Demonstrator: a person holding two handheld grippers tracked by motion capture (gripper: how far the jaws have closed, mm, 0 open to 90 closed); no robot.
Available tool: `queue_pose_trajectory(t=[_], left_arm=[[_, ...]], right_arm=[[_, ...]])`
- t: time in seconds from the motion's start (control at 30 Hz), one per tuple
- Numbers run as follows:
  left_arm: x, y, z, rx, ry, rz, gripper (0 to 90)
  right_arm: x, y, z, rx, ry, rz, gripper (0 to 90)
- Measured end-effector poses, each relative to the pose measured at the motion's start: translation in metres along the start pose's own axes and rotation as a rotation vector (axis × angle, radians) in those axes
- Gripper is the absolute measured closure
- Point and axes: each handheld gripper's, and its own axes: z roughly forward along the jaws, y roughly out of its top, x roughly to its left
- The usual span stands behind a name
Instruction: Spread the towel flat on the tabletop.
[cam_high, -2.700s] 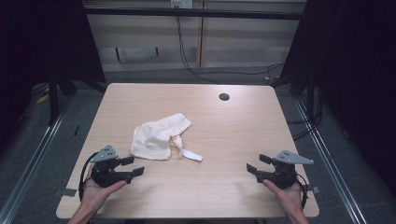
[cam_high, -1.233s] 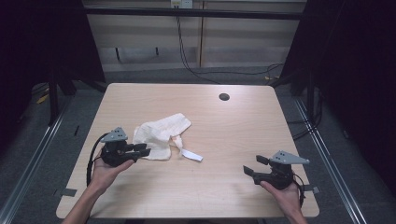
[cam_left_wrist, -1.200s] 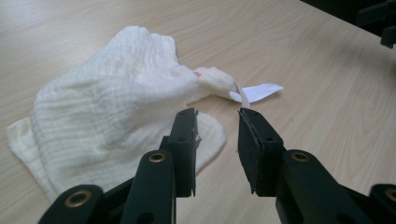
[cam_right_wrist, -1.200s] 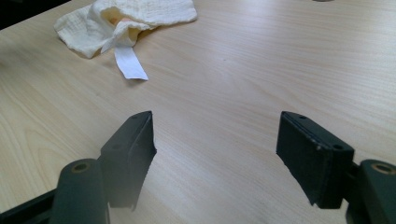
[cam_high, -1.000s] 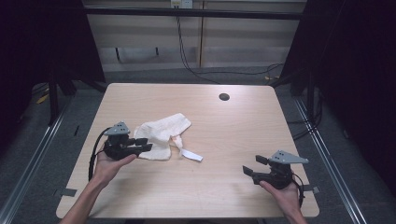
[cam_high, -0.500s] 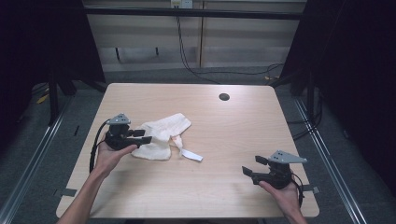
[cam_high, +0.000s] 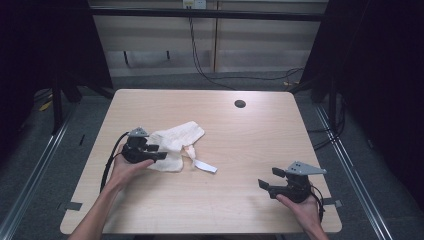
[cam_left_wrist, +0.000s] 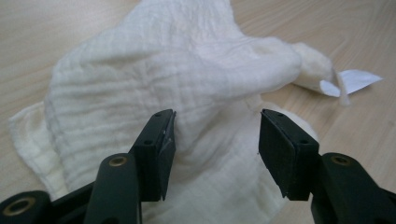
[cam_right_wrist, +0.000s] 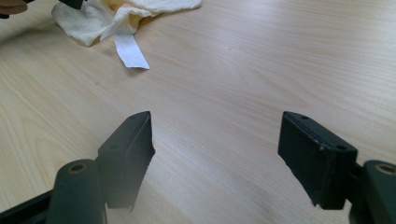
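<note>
Closing in on the crumpled white muslin cloth (cam_left_wrist: 154, 79), I have the left gripper (cam_left_wrist: 215, 140) low over its near edge, jaws apart and just opened wider, a raised fold lying between the pads but not yet pinched. The cloth sits left of centre on the table (cam_high: 250, 145), its white care label (cam_high: 205, 166) trailing toward the middle. To take it cleanly, I judge I should sink until both pads straddle that fold, then close on a single ridge rather than a thick bunch. My right gripper (cam_high: 267, 186) waits near the front right corner, jaws spread over bare wood. The pale wood-grain top has a cable grommet (cam_high: 240, 104) at the back; dark curtains and grey flooring surround it.
</note>
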Motion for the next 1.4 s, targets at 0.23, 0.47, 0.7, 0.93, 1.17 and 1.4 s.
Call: queue_pose_trajectory(t=[0.23, 0.47, 0.7, 0.93, 1.17, 1.4], left_arm=[[-0.002, -0.007, 0.013, 0.043, 0.000, 0.025, 43.5], [-0.005, -0.011, 0.010, 0.041, 0.008, 0.044, 57.4], [-0.010, -0.009, 0.011, 0.063, 0.058, 0.101, 82.5], [-0.014, -0.009, 0.013, 0.062, 0.036, 0.102, 90.0], [-0.026, -0.011, 0.014, 0.076, -0.026, 0.127, 90.0], [-0.043, -0.012, 0.016, 0.092, -0.069, 0.159, 90.0]], right_arm=[[0.002, 0.000, 0.003, 0.008, 0.015, -0.014, 25.8], [0.004, 0.000, 0.004, 0.026, 0.032, -0.017, 25.9], [0.005, -0.001, 0.004, 0.036, 0.026, -0.026, 26.1], [0.005, -0.001, 0.005, 0.040, 0.029, -0.027, 26.2], [0.004, 0.000, 0.004, 0.035, 0.027, -0.027, 26.6], [0.005, 0.001, 0.004, 0.033, 0.029, -0.021, 26.6]])
